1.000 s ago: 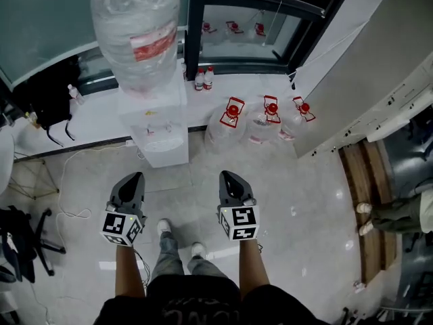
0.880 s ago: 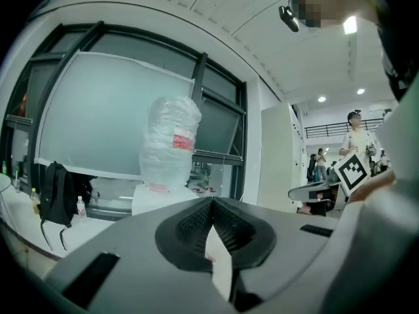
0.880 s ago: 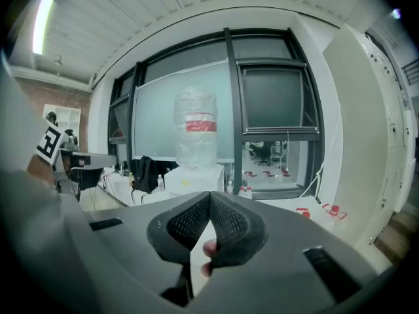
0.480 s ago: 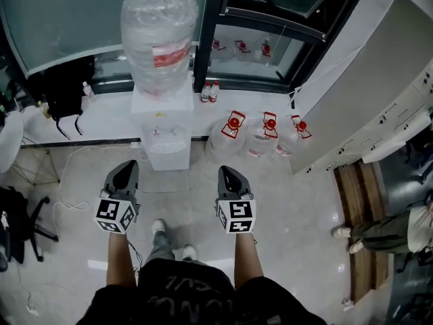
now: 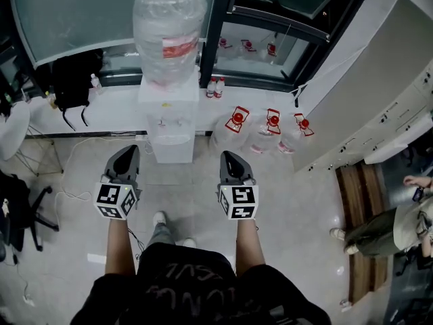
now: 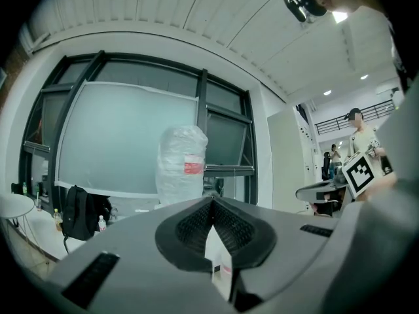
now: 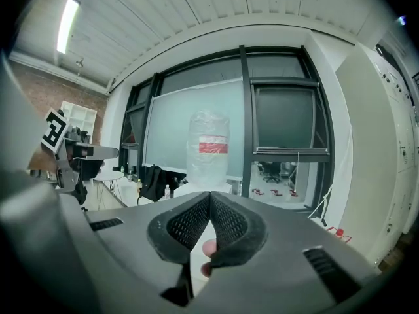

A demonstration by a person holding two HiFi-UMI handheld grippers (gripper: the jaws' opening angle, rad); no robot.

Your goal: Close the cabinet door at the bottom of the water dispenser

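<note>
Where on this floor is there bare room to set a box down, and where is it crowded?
The tiled floor in front of the water dispenser is bare down to the person's shoes. A wider free patch lies between the three jugs and the wooden strip. Crowded: the left edge, with a chair and cables.

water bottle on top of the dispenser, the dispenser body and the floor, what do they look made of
Bottle: clear plastic, apparently wrapped in crinkled transparent film, judging by its wrinkled, glinting surface.
Dispenser body: white, smooth, likely plastic or painted metal; cannot tell which.
Floor: pale glossy tile or polished stone, with light reflections and faint joint lines.
</note>
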